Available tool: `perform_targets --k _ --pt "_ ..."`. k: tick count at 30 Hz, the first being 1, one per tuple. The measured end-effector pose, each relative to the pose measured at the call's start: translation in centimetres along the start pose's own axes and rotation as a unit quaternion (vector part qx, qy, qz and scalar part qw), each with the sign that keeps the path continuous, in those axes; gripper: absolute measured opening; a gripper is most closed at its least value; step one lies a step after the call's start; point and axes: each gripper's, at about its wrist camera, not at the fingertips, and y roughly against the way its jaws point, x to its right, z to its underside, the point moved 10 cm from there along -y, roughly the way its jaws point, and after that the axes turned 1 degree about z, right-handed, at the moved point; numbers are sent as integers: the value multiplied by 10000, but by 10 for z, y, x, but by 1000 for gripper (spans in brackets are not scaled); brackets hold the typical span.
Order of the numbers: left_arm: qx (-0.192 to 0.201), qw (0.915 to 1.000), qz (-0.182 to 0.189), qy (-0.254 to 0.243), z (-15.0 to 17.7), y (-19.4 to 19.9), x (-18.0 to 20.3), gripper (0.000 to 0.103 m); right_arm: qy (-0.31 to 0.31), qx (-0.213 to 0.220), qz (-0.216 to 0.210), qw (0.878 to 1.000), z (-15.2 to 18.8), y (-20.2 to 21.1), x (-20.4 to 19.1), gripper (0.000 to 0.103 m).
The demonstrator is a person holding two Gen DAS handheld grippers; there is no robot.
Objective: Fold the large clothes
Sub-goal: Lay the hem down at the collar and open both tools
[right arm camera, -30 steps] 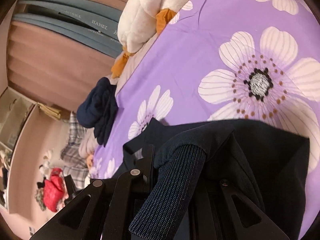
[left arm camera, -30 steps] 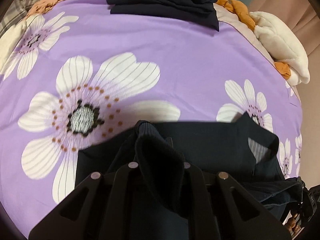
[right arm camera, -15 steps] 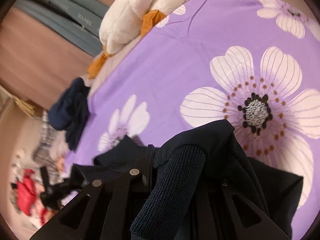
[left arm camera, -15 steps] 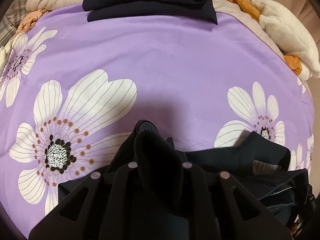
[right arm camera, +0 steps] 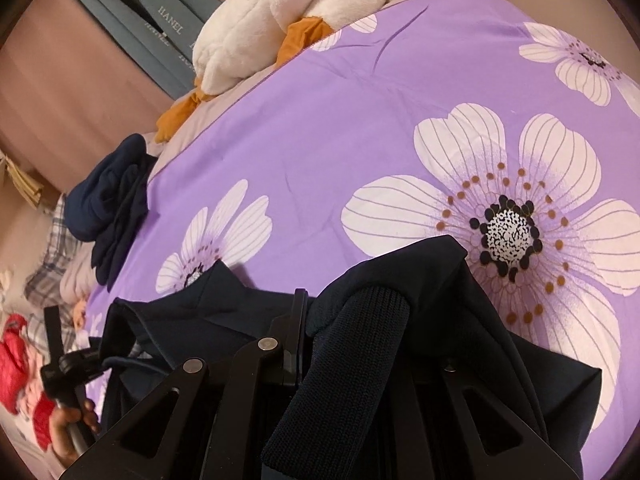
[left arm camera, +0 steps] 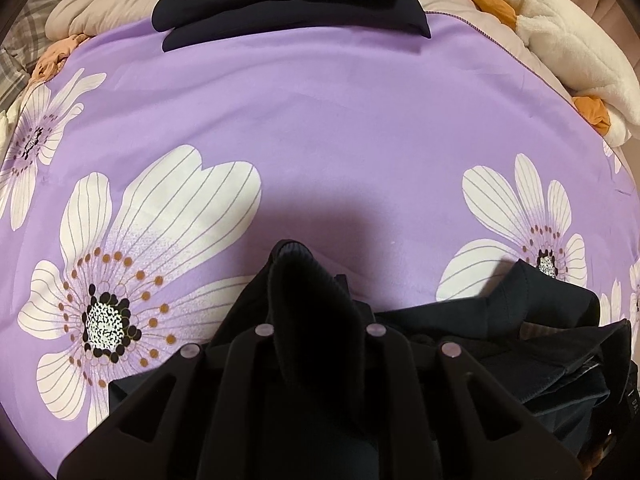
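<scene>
Navy garment (left arm camera: 500, 332) is what we have bunched low on the purple flowered bedspread (left arm camera: 320, 128), with a ribbed cuff (left arm camera: 308, 300) rising straight up between the fingers of our left claw (left arm camera: 316, 328), which is nearly closed and pinching that cuff. Our right claw (right arm camera: 352, 344) is closed tight on a second ribbed cuff (right arm camera: 356, 364), which stands over its fingers with the dark cloth draped to both sides. Between the two claws the garment sags in loose folds onto the bedspread. In the right wrist view we see our left claw (right arm camera: 64, 360) at the lower left edge, held in a hand (right arm camera: 68, 428). Well beyond the garment, a stack of folded navy clothes (left arm camera: 292, 4) sits at the far edge of the bed, and a white plush toy (left arm camera: 576, 48) lies near the bed's corner.
</scene>
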Motion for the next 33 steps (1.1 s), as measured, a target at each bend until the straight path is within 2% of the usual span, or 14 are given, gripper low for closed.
perform_targets --k 33 --pt "37 9997 161 172 2 1 -4 16 91 7 101 9999 1 -5 -2 13"
